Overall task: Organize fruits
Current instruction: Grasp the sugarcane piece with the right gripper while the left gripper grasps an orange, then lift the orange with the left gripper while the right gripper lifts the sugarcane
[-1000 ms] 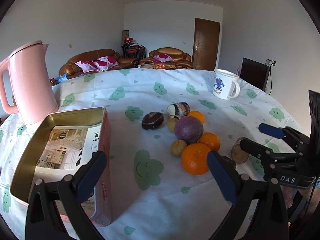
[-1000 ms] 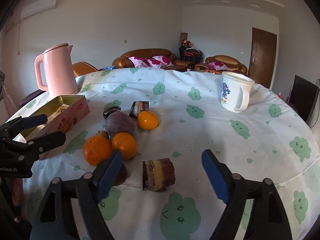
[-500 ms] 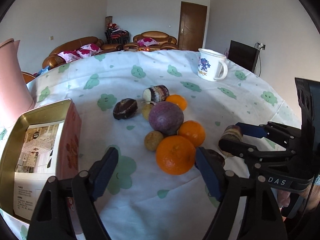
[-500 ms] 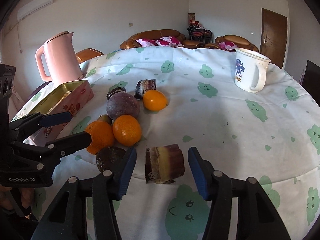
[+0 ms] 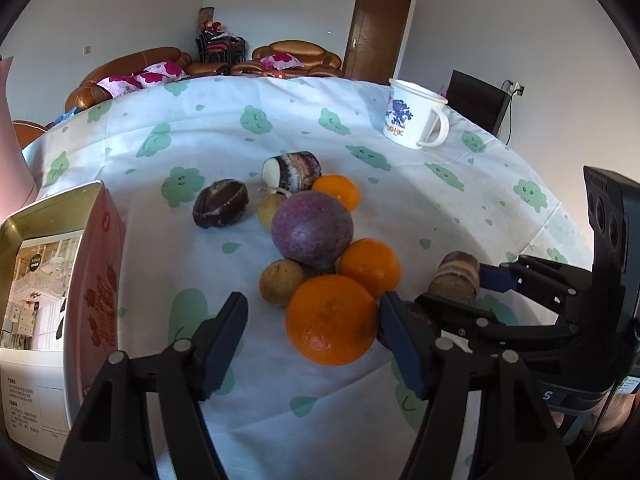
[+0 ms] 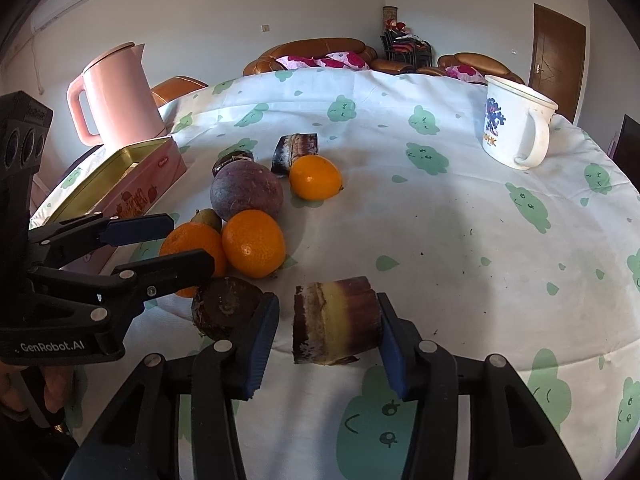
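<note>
- The left claw (image 5: 314, 322) sits low over the counter (image 5: 460, 216) with its jaws part-way in; they have just been closing. The big orange (image 5: 332, 320) lies between them, its right side at the right pad (image 5: 400, 340), while a clear gap shows at the left pad, so there is no grip on it.
- The right claw (image 6: 326, 334) has also just been narrowing, around the cut sugarcane piece (image 6: 336, 320). The right pad (image 6: 390, 340) touches the cane's end and a slim gap remains at the left pad; the cane rests on the cloth.
- A dark round fruit (image 6: 224, 312) lies just outside the right claw's left finger, touching it.
- The pile of fruit sits mid-counter: a purple round fruit (image 5: 312, 232) in the middle, a smaller orange (image 5: 370, 266) just to its right, a brown small fruit (image 5: 280, 282) at its near left, and a third orange (image 5: 336, 192) behind it.
- Farther back lie a second cane stub (image 5: 292, 170) and a dark brown split fruit (image 5: 220, 208), a little left of the pile.
- An open gold-lined tin (image 5: 44, 280) with pink sides stands at the near left, with printed paper inside.
- A pink kettle (image 6: 116, 96) stands behind the tin; a white mug (image 6: 516, 128) stands at the far right, well apart from the fruit.
</note>
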